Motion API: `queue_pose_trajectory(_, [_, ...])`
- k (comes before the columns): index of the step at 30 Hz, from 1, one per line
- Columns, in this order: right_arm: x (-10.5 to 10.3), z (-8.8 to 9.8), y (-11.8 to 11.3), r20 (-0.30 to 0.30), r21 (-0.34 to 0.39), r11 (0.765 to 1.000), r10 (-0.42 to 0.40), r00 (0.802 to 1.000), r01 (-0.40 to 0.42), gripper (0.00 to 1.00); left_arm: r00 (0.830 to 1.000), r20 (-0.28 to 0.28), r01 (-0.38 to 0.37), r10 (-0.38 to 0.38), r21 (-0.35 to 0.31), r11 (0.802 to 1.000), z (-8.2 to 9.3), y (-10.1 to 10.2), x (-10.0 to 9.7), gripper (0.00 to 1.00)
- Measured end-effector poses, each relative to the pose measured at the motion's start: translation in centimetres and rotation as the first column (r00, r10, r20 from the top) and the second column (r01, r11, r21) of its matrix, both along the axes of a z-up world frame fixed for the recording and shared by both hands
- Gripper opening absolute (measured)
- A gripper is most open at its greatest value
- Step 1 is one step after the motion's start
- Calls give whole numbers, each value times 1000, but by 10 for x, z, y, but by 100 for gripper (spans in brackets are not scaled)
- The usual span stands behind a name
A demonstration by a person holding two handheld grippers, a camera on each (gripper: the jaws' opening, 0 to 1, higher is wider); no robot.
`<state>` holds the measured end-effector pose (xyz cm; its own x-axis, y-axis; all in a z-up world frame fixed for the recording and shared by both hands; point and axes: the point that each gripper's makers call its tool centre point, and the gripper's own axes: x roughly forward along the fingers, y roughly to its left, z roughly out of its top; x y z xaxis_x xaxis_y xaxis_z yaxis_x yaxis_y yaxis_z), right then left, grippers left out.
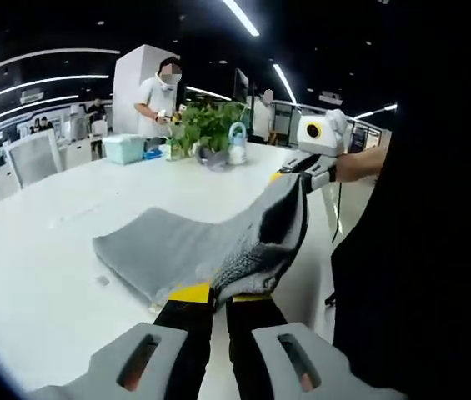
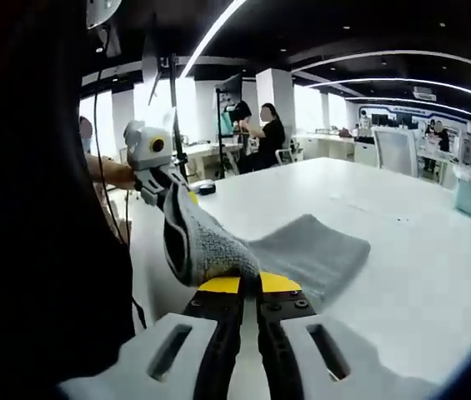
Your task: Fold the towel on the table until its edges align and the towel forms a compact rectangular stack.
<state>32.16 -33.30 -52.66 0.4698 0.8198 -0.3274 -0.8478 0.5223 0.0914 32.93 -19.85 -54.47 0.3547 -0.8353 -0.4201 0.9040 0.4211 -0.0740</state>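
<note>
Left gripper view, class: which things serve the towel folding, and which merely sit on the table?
Job: towel; left gripper and right gripper, each pinching a towel corner.

Lying about: potted plant, turquoise box, white bottle.

1. Right gripper (image 2: 248, 284) clamping a lifted corner of the grey towel (image 2: 302, 250), jaws closed.
2. Left gripper (image 2: 171, 190) gripping the towel's other raised corner, at left.
3. Towel's far part lying flat on the white table (image 2: 402, 217).
4. People sitting at desks beyond.
</note>
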Motion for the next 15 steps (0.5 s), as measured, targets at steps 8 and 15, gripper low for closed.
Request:
queue_pose_trajectory(8, [2, 23, 1, 6, 54, 999, 4, 1000, -4, 2, 1000, 27, 1, 0, -53, 999, 33, 0, 6, 6])
queue_pose_trajectory(15, [4, 40, 1, 27, 80, 997, 5, 1000, -7, 2, 999, 46, 7, -4, -72, 997, 52, 0, 8, 6])
